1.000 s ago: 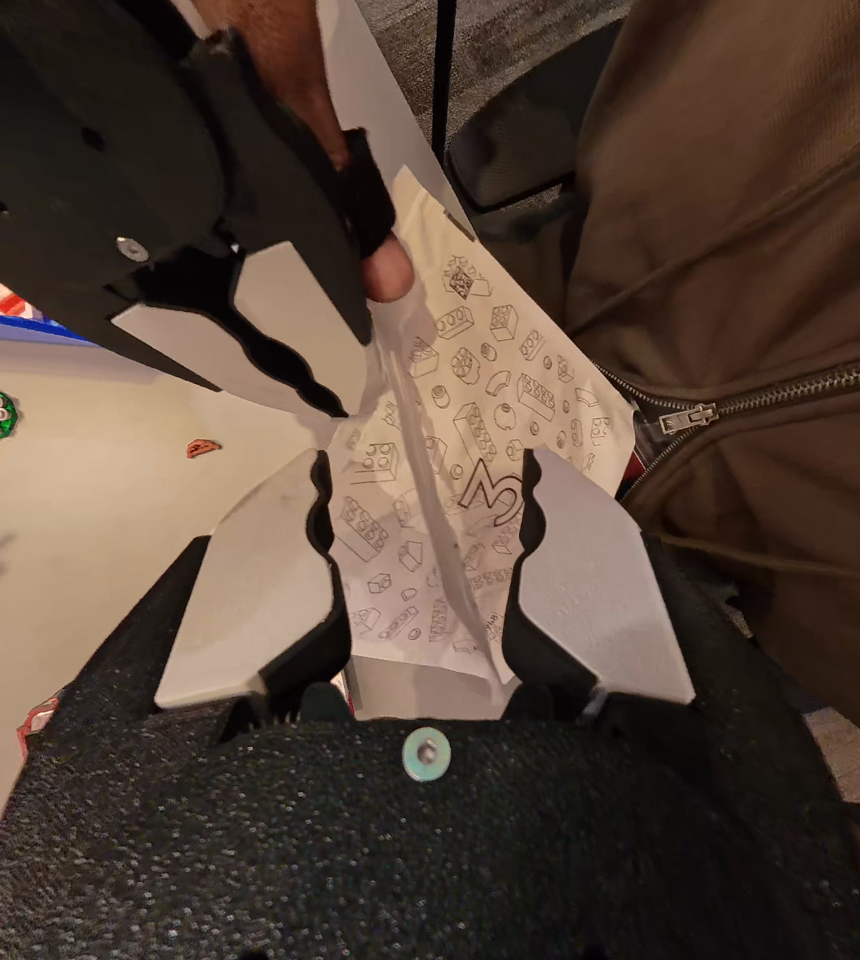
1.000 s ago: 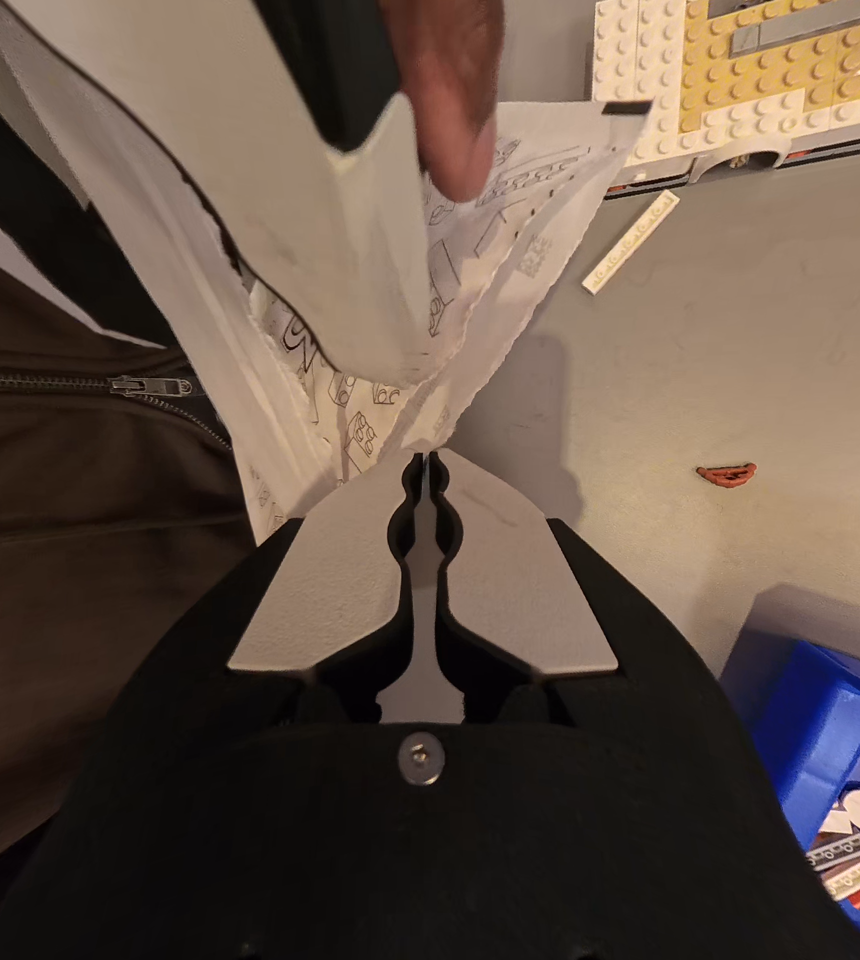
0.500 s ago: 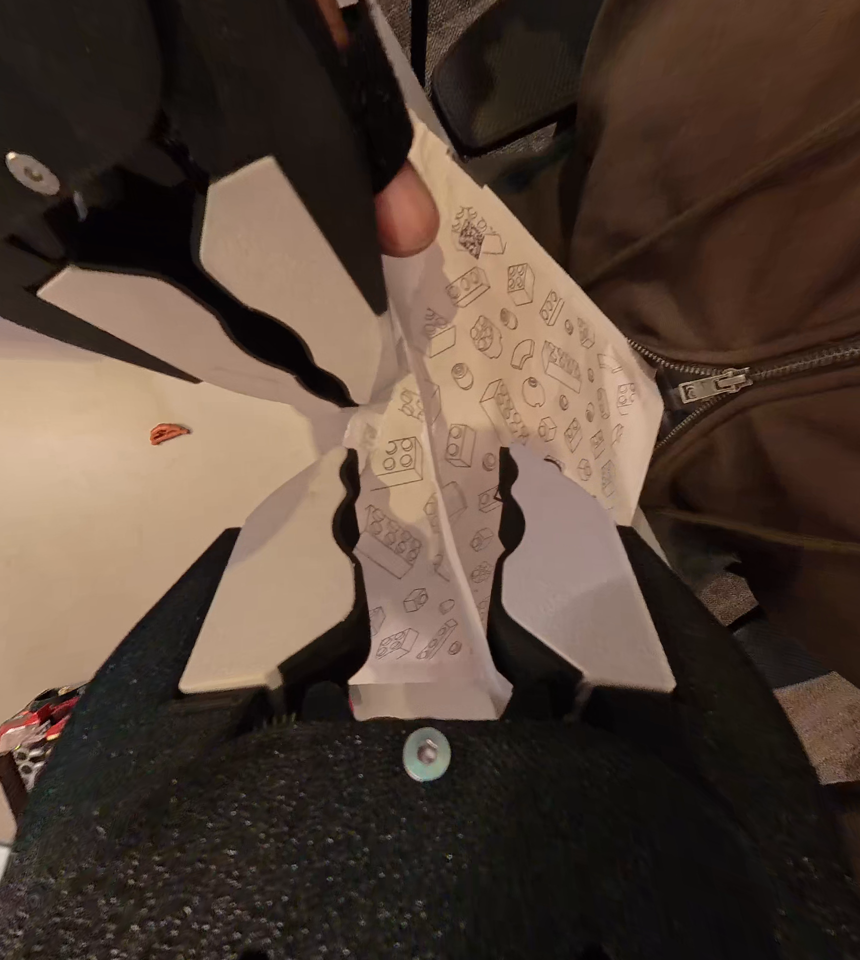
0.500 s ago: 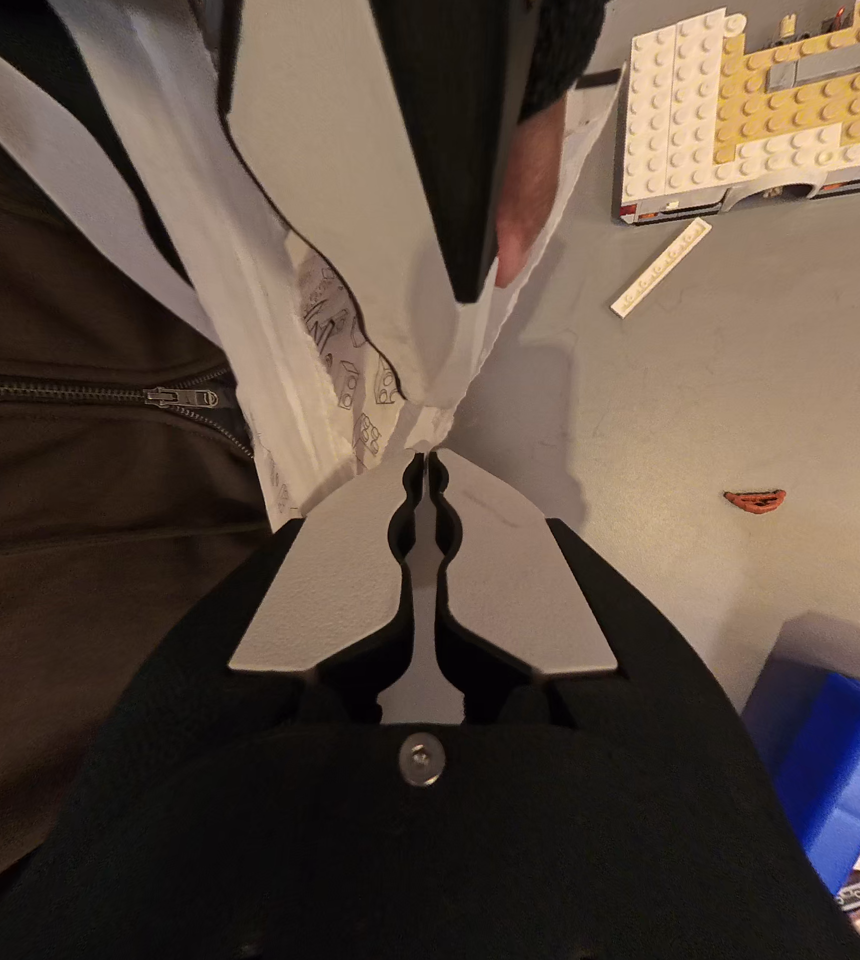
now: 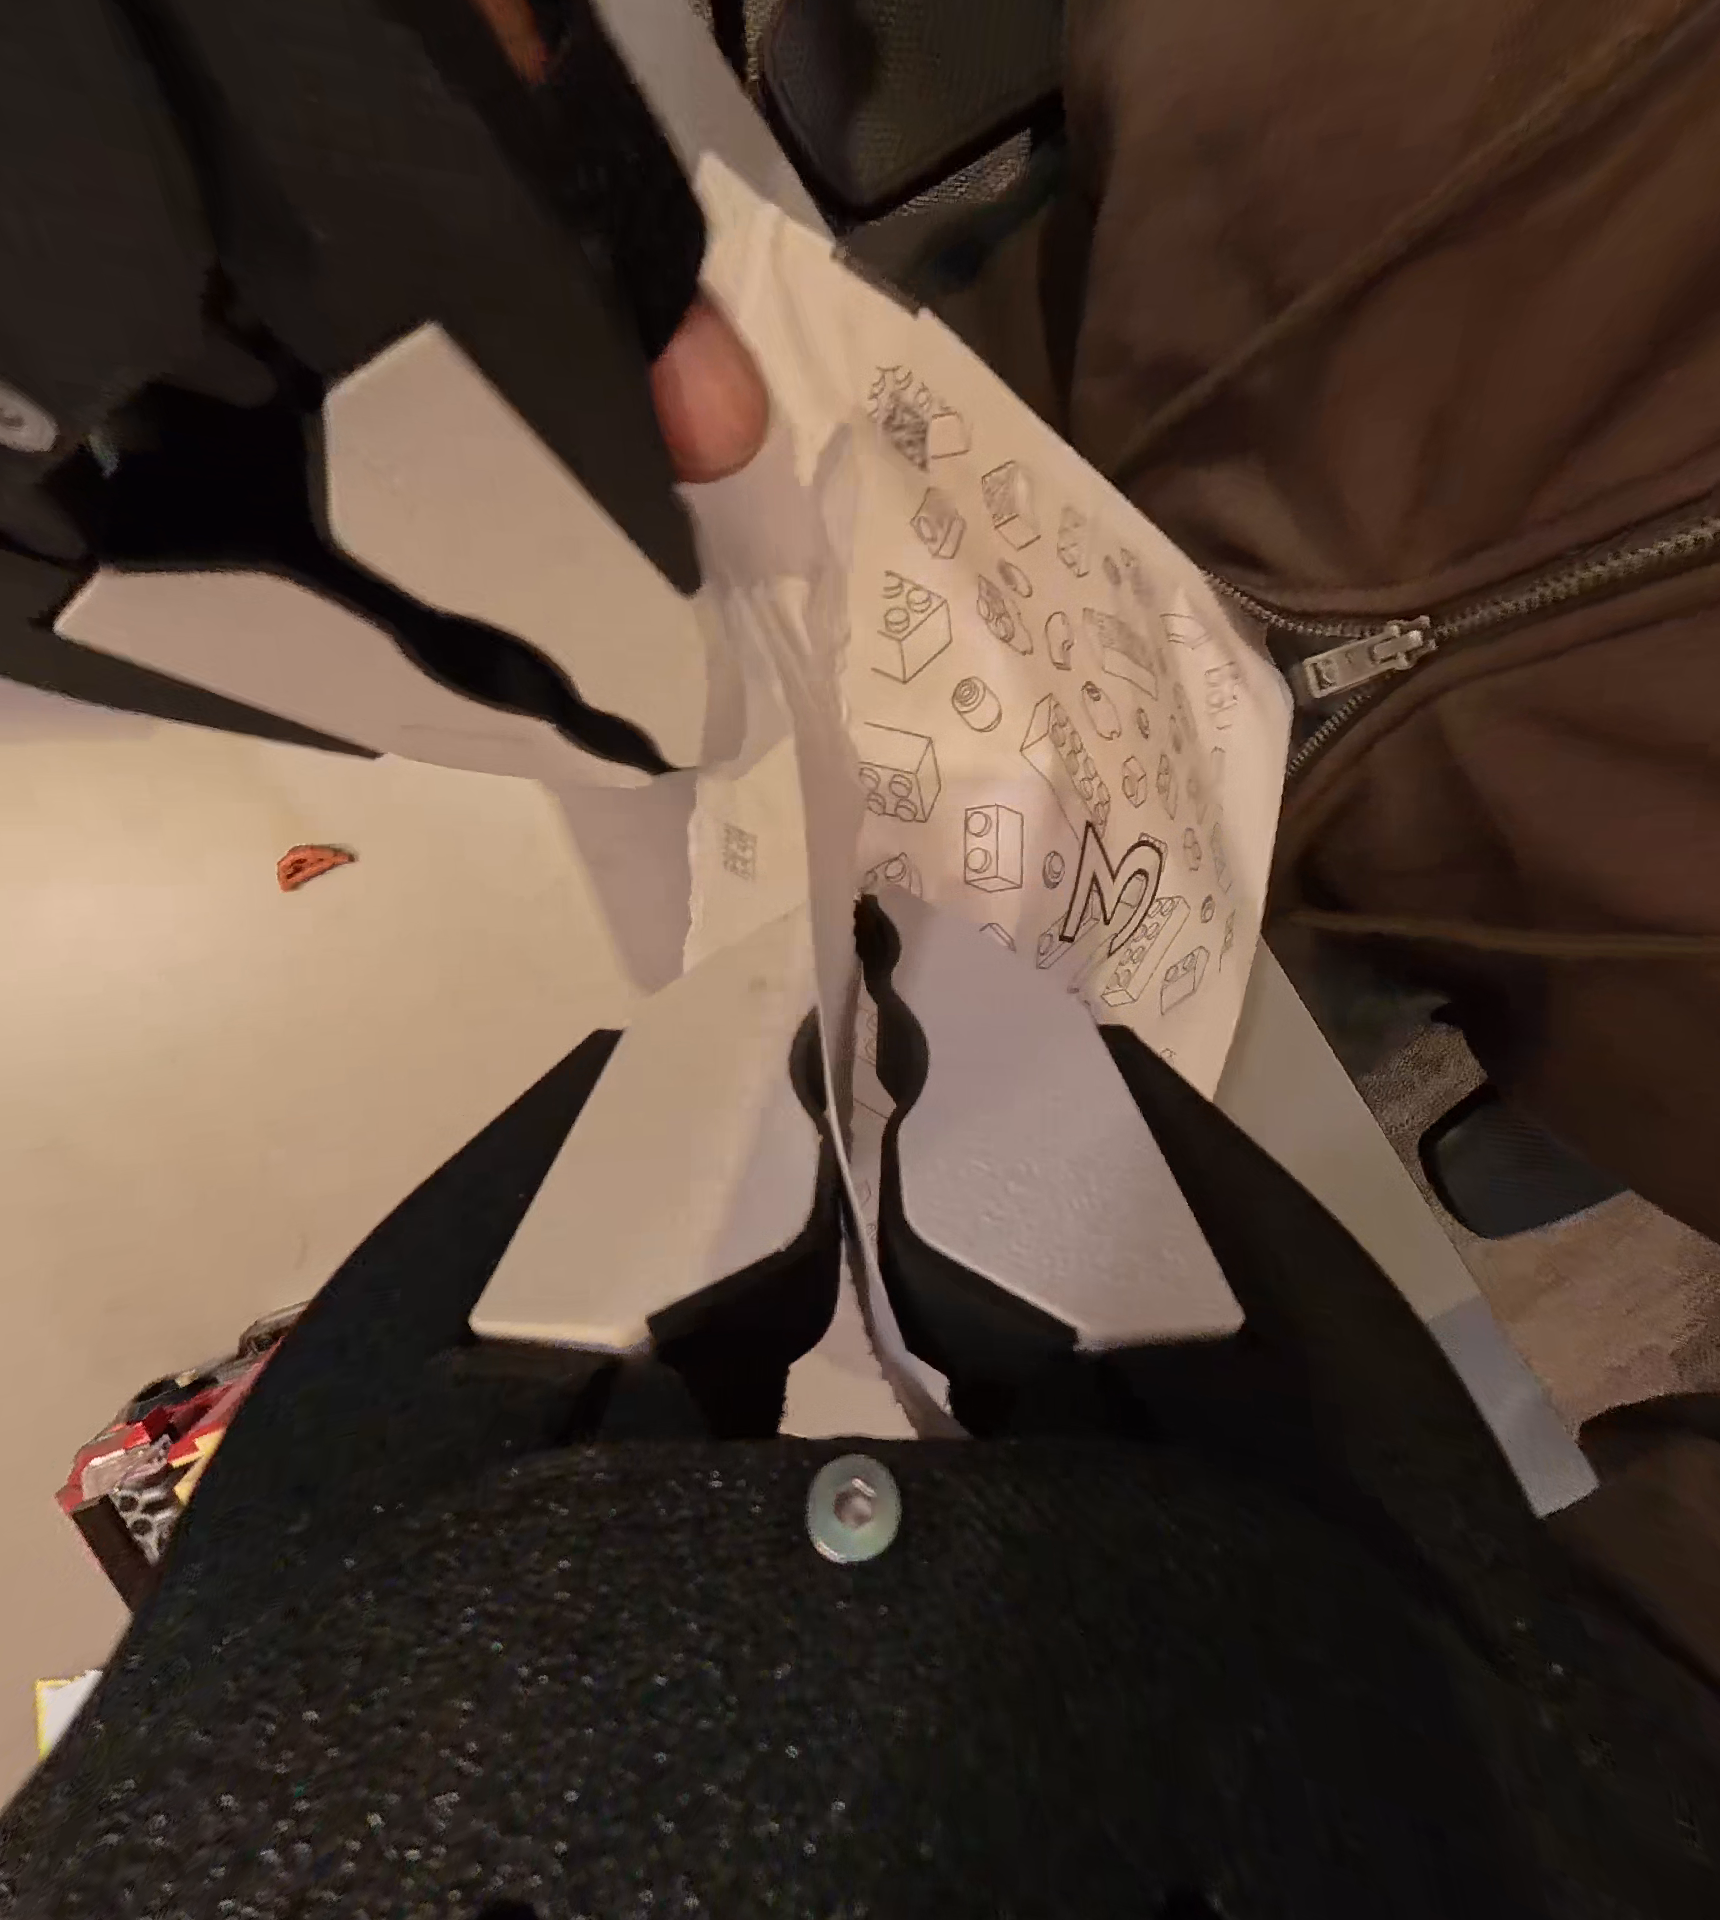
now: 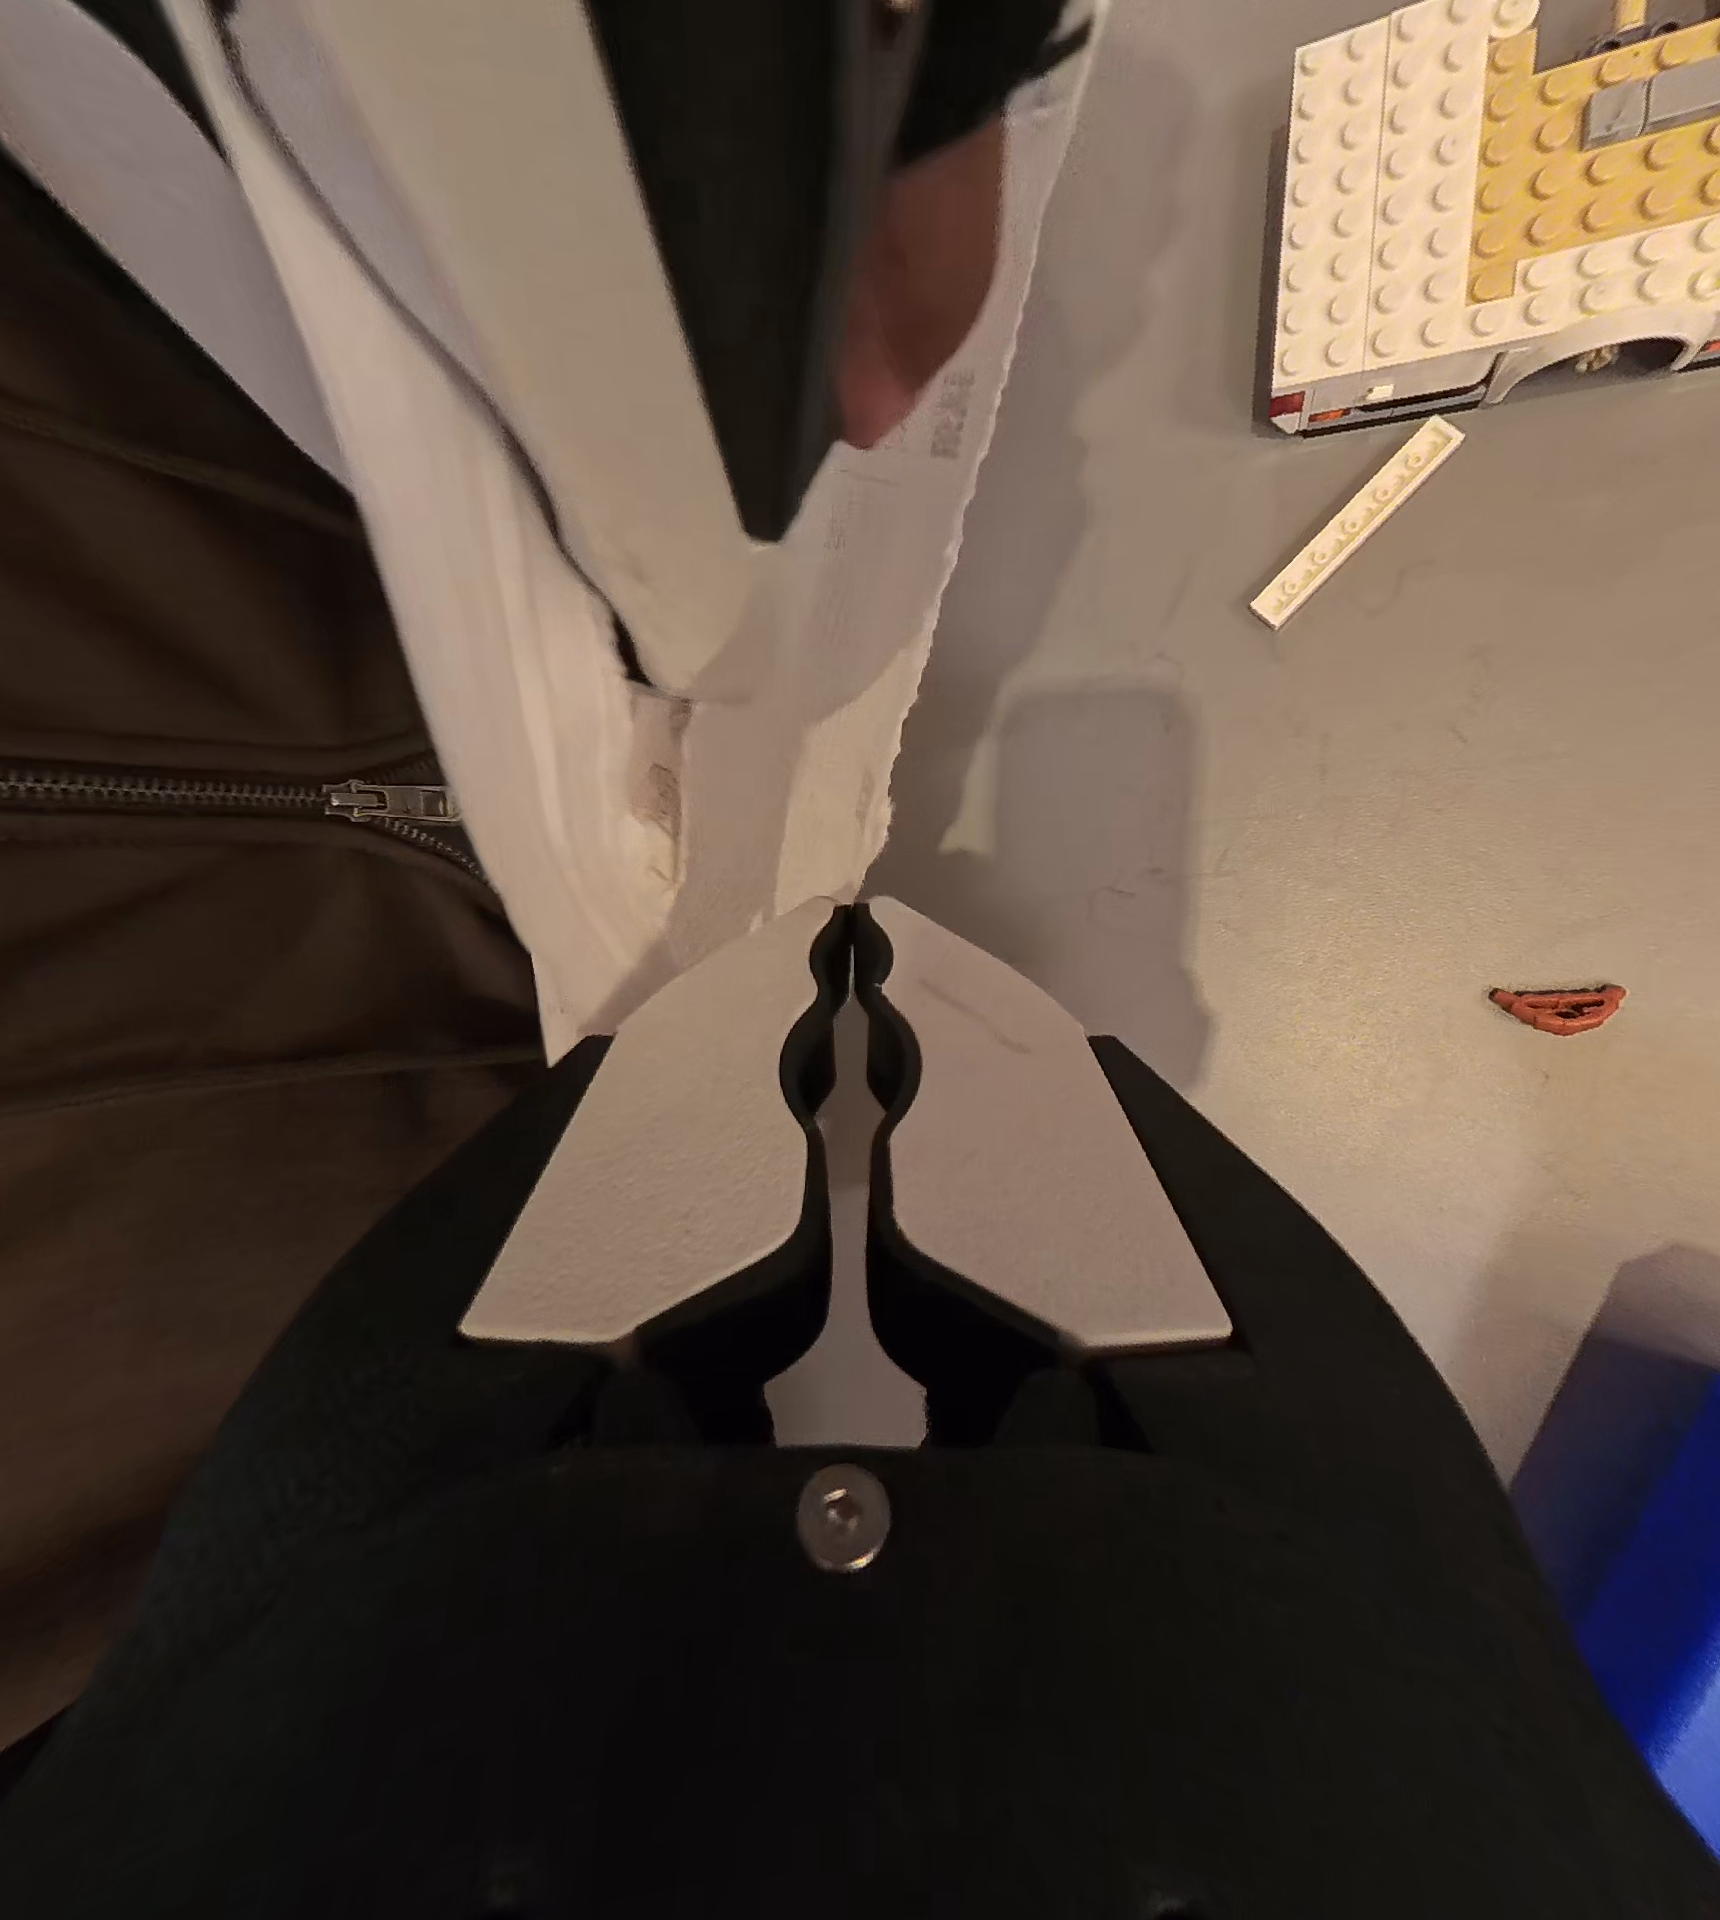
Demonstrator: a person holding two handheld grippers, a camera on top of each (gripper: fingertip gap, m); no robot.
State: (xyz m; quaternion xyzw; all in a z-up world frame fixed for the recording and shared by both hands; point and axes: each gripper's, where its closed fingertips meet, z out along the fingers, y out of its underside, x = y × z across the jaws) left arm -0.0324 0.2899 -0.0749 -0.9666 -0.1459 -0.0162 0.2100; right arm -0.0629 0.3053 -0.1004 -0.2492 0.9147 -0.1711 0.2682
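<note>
The left claw (image 5: 851, 914) is closed on the white paper bag (image 5: 1064, 665) printed with brick drawings, held up in front of the person's brown jacket (image 5: 1458, 364). The right claw (image 6: 851, 914) pinches its torn edge over the tabletop (image 6: 1355, 831), near a small orange piece (image 6: 1557, 1008).

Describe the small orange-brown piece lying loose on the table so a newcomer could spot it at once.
Start at the pale table and find the white and tan studded brick plate. The small orange-brown crescent-shaped piece lies alone nearer the blue bin. Unlike the long white studded strip, it is curved, dark and tiny.
</note>
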